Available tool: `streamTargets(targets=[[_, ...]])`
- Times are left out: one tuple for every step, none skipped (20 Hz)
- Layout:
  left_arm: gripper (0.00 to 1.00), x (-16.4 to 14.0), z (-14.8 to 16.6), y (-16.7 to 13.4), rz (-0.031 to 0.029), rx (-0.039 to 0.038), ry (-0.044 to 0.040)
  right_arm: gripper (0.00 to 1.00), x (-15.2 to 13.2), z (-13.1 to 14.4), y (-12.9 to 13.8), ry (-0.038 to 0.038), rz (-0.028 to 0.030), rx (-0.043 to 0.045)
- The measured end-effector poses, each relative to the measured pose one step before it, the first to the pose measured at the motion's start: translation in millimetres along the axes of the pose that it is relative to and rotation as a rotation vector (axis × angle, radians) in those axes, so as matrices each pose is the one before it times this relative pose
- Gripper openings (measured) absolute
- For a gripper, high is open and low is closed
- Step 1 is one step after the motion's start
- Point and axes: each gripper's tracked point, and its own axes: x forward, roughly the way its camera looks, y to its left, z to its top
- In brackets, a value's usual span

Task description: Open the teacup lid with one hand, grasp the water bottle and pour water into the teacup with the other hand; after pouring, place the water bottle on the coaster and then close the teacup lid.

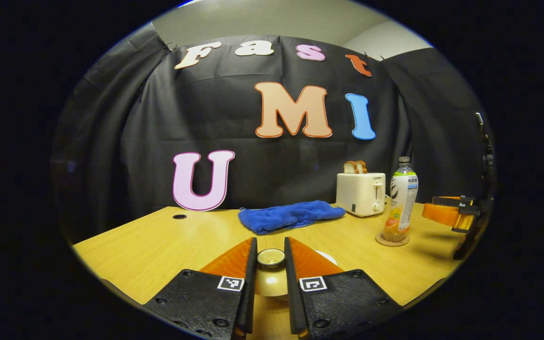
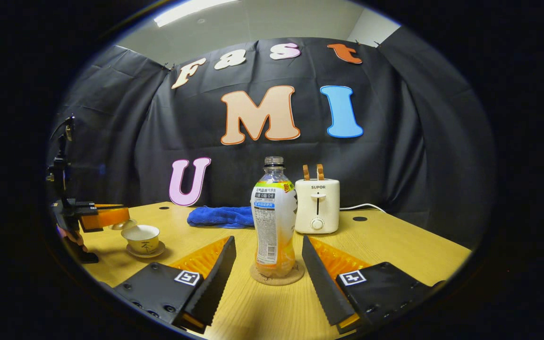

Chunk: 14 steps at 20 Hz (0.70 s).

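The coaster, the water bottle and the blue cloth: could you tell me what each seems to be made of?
The coaster looks like cork or pressed wood: matte, tan, speckled. The water bottle appears to be clear plastic with a glossy printed label; pale liquid shows through near its base. The blue cloth looks like plush microfibre or terry, going by its fuzzy, rumpled surface.

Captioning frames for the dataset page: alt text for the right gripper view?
Open right tongs flank a capless bottle standing on a coaster. Behind: toaster, blue towel. Far left, the left tongs hold a lid above an open teacup.
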Motion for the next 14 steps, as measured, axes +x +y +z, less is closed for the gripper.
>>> streamTargets(targets=[[0.28, 1.84, -0.68, -4.08, -0.01175, 0.00066, 0.00212, 0.9, -0.51, 0.81, 0.54, -0.00031, 0.00238, -0.00098], [0.28, 1.54, 0.4, -3.18, -0.01361, -0.00132, -0.00342, 0.9, 0.09, -0.51, 0.06, 0.00099, 0.00071, 0.00112], [0.28, 1.99, 0.06, -4.12, -0.01331, 0.00066, 0.00052, 0.9, -0.42, 0.59, 0.72, -0.00052, 0.00148, -0.00091], [0.28, 2.5, -0.69, -2.96, -0.01132, 0.002, 0.00065, 0.9, 0.6, -0.48, 0.0, 0.00042, 0.00189, 0.00063], [0.28, 2.34, 0.26, -1.31, -0.00796, 0.0024, 0.00075, 0.9, -0.27, 0.51, 0.38, 0.0003, 0.00086, 0.00017], [0.28, 1.9, -0.55, 0.18, -0.00363, 0.00354, 0.00444, 0.92, 0.02, -0.46, -0.27, -0.00024, 0.00026, -0.00045], [0.28, 1.59, -0.46, -0.51, -0.00299, 0.00313, 0.00314, 0.93, 0.3, 0.2, 0.36, 0.00042, -0.0002, 0.00065], [0.28, 0.98, -1.61, -2.08, -0.00592, 0.0041, 0.00559, 0.93, -0.33, -0.34, -0.57, -0.00059, 0.00022, -0.00062], [0.28, 1.34, -0.23, -1.31, -0.00722, 0.00431, 0.00653, 0.87, 0.56, 0.12, 0.15, 0.00011, -0.00004, 0.00031], [0.28, 0.61, -1.61, -1.2, -0.00778, 0.00512, 0.00887, 0.93, -0.71, 0.14, 0.06, -0.00001, 0.00004, -0.00008], [0.28, 1.07, -2.17, -2.48, -0.01017, 0.00601, 0.01122, 0.93, 0.03, 0.29, -0.14, -0.00008, 0.00009, -0.00024], [0.28, 1.12, -1.19, -2.21, -0.00749, 0.00632, 0.01124, 0.9, 0.27, -0.74, 0.17, 0.00027, -0.00001, 0.0005], [0.28, 2.13, -1.2, -1.97, -0.00756, 0.00616, 0.01013, 0.87, 0.67, 0.12, -0.51, -0.00027, 0.00019, -0.00049], [0.28, 0.3, -0.94, -0.75, -0.00638, 0.00487, 0.00824, 0.93, -0.13, 0.38, 0.55, 0.00017, -0.00006, 0.0005]])
